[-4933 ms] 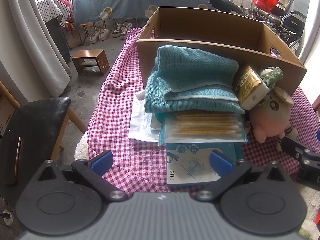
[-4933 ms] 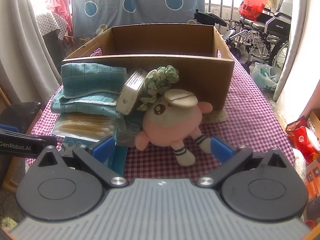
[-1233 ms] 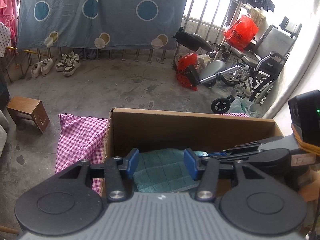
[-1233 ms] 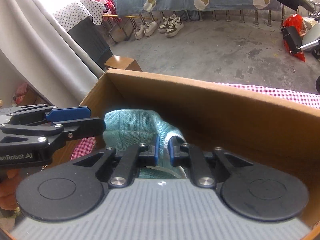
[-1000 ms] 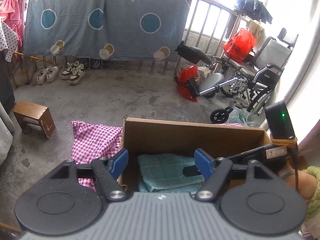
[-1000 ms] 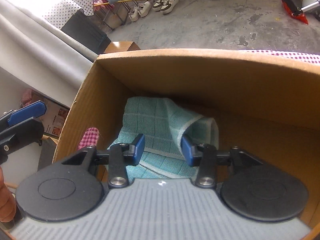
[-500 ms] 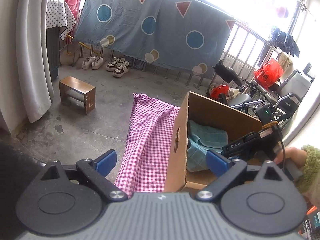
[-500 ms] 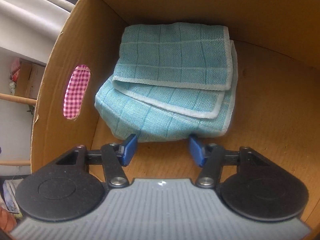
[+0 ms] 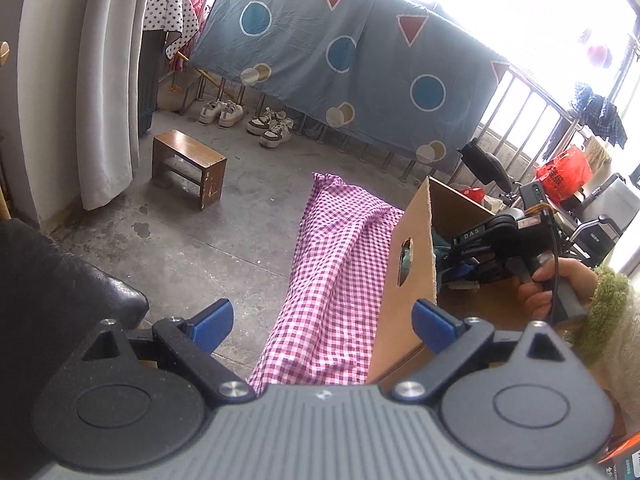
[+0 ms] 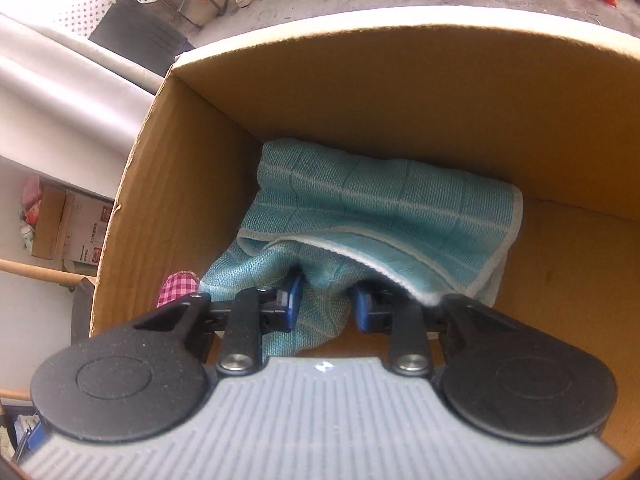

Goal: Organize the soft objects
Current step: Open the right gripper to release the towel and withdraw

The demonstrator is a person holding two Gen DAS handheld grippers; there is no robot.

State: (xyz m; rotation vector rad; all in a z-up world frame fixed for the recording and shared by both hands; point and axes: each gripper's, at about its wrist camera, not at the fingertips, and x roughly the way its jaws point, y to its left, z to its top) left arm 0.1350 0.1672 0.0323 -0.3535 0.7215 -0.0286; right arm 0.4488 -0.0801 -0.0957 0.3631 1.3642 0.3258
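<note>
— Status of the right gripper (image 10: 326, 304)?
— Its jaws have just been closing; a bunched fold of the teal towel (image 10: 384, 208) is pinched between them. The towel is lodged in the left corner of the cardboard box (image 10: 400, 92).
— And the left gripper (image 9: 322, 320)?
— Spread wide, nothing held, outside the box over the checked cloth (image 9: 340, 264).

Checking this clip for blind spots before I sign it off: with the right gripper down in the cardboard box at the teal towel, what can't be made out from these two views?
- Right wrist view: the right gripper pads are sunk in the teal towel; its folds hide how much cloth they pinch.
- Same view: the cardboard box floor is covered by the towel and cut off at the right.
- Left wrist view: the box wall hides the towel; the open left gripper holds nothing.
</note>
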